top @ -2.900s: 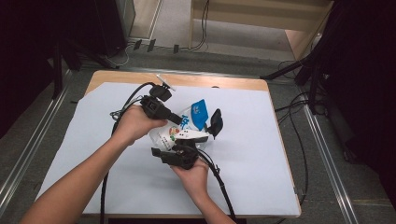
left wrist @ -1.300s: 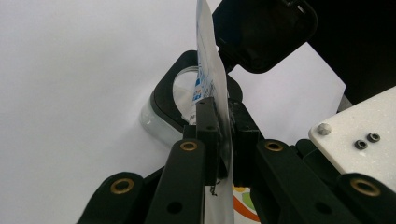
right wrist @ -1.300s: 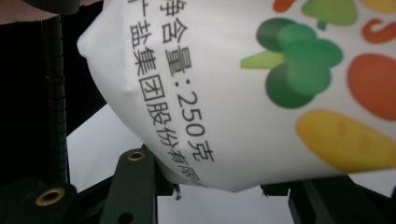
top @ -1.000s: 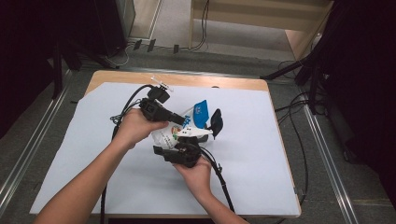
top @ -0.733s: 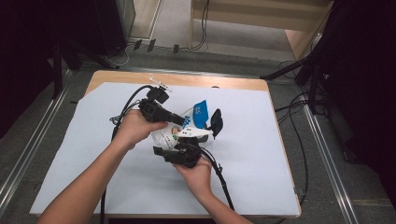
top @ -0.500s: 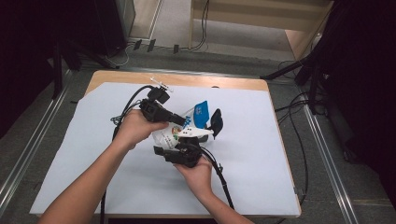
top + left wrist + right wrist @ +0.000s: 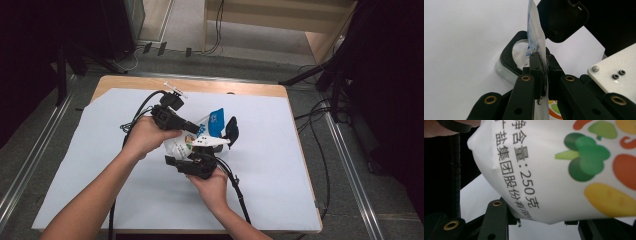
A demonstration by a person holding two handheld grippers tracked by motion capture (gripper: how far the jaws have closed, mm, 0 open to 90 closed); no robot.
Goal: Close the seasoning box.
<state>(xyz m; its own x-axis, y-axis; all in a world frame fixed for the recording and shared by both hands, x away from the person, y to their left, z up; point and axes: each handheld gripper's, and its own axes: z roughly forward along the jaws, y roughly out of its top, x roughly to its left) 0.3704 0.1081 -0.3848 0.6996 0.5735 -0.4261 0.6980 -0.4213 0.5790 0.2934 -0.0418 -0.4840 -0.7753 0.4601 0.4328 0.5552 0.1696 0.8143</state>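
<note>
At table centre, the left gripper (image 7: 543, 75) pinches the salt pouch (image 7: 187, 142) edge, the right gripper (image 7: 195, 162) cradles its base from six o'clock, its jaws' grip unclear, above the open-lidded container (image 7: 510, 56); pouring seems pending.

Right tool (image 7: 541, 225) jaw tips hidden behind pouch (image 7: 564, 170); grip unclear.

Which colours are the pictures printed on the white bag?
Green, orange and yellow vegetable shapes on the white bag, plus black text; the right gripper view shows them best.
</note>
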